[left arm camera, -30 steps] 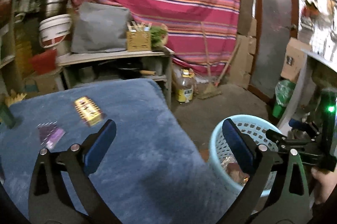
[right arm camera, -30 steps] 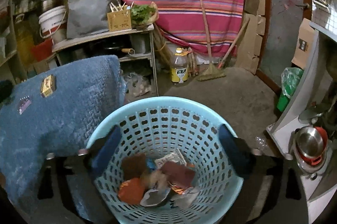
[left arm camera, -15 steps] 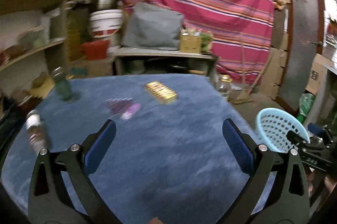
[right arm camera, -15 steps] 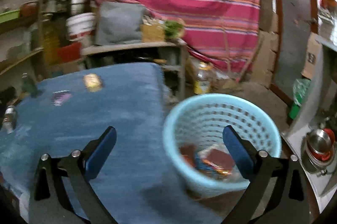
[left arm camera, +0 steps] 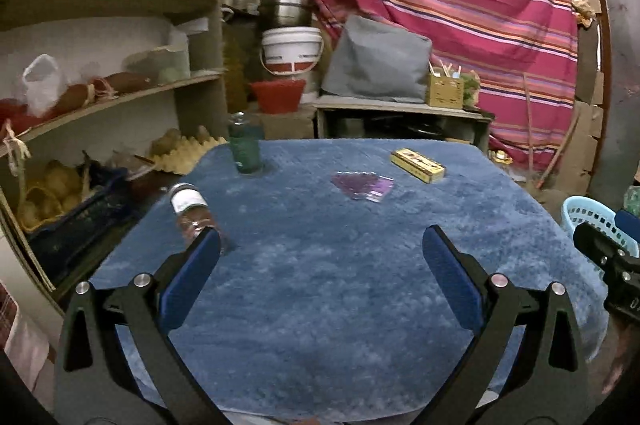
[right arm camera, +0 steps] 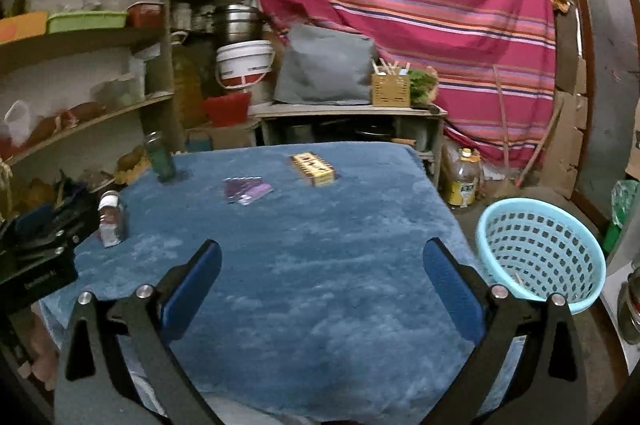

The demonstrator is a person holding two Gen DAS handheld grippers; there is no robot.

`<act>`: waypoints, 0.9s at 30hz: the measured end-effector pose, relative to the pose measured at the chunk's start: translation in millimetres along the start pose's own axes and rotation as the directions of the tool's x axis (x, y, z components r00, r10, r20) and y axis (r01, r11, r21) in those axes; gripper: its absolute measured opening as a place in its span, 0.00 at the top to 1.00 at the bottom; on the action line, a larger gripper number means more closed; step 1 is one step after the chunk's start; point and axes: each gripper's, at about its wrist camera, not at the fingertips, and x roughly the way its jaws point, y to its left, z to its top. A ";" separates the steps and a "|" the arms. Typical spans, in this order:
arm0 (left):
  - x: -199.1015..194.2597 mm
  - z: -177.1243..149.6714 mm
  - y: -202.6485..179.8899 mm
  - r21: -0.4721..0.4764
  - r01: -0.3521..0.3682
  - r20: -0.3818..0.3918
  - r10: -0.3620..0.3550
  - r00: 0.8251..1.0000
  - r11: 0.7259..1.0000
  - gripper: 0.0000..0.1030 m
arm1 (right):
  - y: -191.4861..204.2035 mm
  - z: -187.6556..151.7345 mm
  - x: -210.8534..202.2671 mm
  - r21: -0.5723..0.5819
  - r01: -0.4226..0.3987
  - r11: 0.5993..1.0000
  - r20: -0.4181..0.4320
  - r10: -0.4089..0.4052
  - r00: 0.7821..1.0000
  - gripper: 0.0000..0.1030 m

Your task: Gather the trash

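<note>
My right gripper (right arm camera: 320,285) has left the blue basket (right arm camera: 540,249), now off right. My left gripper (left arm camera: 320,285) swung onto the blue tablecloth (left arm camera: 340,285); small jar (left arm camera: 192,211) and green bottle (left arm camera: 244,145) came into view.

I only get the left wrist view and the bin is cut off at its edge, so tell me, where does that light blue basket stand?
Observer: The basket stands upright on the floor, just off the right side of the table with the blue cloth.
Operator: Is the right tool carrying anything?
Observer: No. The right tool is open with nothing between its fingers, and it is above the near part of the cloth.
Operator: Anything on the floor near the bin?
Observer: A bottle with a yellow label stands beyond the basket, by the table's far right corner.
</note>
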 end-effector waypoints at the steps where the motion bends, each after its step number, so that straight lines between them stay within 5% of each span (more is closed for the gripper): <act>1: -1.2 -0.9 2.7 -0.002 0.000 0.002 0.000 1.000 1.000 0.05 | 5.5 -0.8 -0.8 -0.005 0.004 1.000 0.005 -0.004 1.000 0.04; 8: -8.8 -8.3 16.0 -0.024 -0.014 0.018 0.015 1.000 1.000 0.05 | 31.4 -1.2 -10.6 -0.062 0.072 0.995 0.042 -0.070 0.997 0.04; 27: -14.0 -11.8 31.9 -0.062 -0.031 0.020 0.032 0.999 0.998 0.05 | 48.2 -5.9 -8.4 -0.066 0.074 0.995 0.045 -0.071 0.996 0.04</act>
